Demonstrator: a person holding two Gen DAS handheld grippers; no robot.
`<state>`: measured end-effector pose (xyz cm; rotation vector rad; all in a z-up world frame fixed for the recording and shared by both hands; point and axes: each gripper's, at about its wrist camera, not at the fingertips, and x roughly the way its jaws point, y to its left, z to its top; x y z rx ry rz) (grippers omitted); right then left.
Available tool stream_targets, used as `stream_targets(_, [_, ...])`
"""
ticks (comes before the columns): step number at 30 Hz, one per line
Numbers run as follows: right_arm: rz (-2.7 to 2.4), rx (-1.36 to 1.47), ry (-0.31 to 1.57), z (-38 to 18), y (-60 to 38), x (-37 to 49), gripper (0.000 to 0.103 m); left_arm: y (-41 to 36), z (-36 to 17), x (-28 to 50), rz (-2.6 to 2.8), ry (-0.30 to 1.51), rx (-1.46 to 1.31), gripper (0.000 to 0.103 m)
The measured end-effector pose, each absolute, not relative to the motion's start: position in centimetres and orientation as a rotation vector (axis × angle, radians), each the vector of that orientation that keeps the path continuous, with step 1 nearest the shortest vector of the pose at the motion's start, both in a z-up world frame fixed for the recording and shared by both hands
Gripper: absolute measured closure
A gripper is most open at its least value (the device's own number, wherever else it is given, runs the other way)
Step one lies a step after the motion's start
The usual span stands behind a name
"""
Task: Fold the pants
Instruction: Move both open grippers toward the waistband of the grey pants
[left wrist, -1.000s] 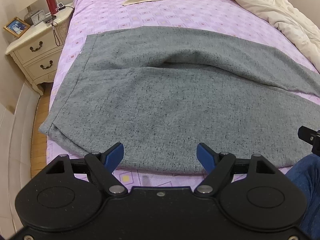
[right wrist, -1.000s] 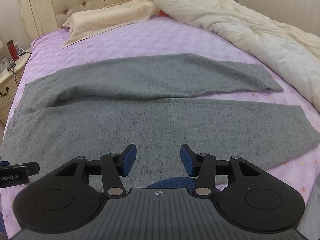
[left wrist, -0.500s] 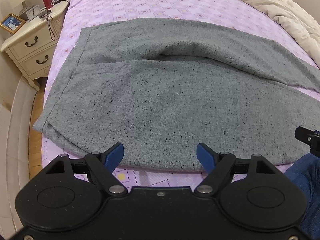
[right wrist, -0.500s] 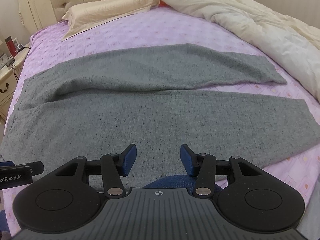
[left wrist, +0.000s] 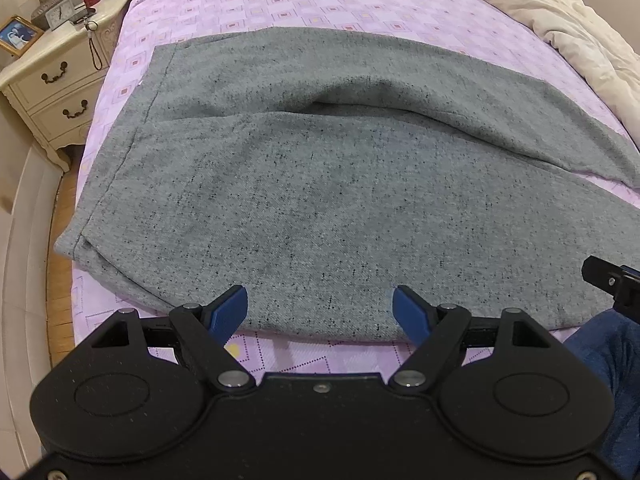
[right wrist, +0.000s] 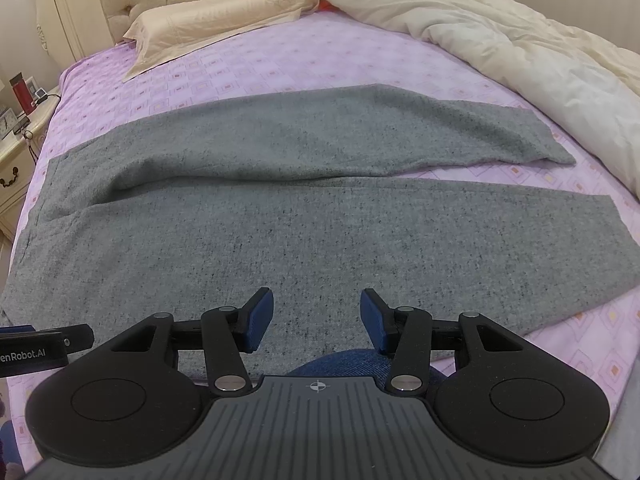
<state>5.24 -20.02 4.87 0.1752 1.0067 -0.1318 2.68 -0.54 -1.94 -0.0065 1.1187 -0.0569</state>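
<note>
Your left gripper [left wrist: 320,312] hangs spread above the near hem by the waistband, holding nothing. The grey pants [right wrist: 280,216] lie flat across the purple bedsheet [right wrist: 256,68], legs side by side for folding. Your right gripper [right wrist: 317,318], likewise spread and empty, hovers over the near leg.

Grey pants [right wrist: 280,216] of coarse flecked cloth, perhaps wool, pillow [right wrist: 216,20] satin-glossy

Grey flecked pants [right wrist: 280,208] lie flat, legs slightly apart, waistband left.
</note>
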Motion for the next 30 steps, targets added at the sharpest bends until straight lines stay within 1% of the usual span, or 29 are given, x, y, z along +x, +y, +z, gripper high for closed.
stream_targets(30, [-0.13, 0.185, 1.007, 4.75, -19.95, 5.22, 0.056, -0.69, -2.0, 2.55, -0.065, 1.125, -0.001, 0.024])
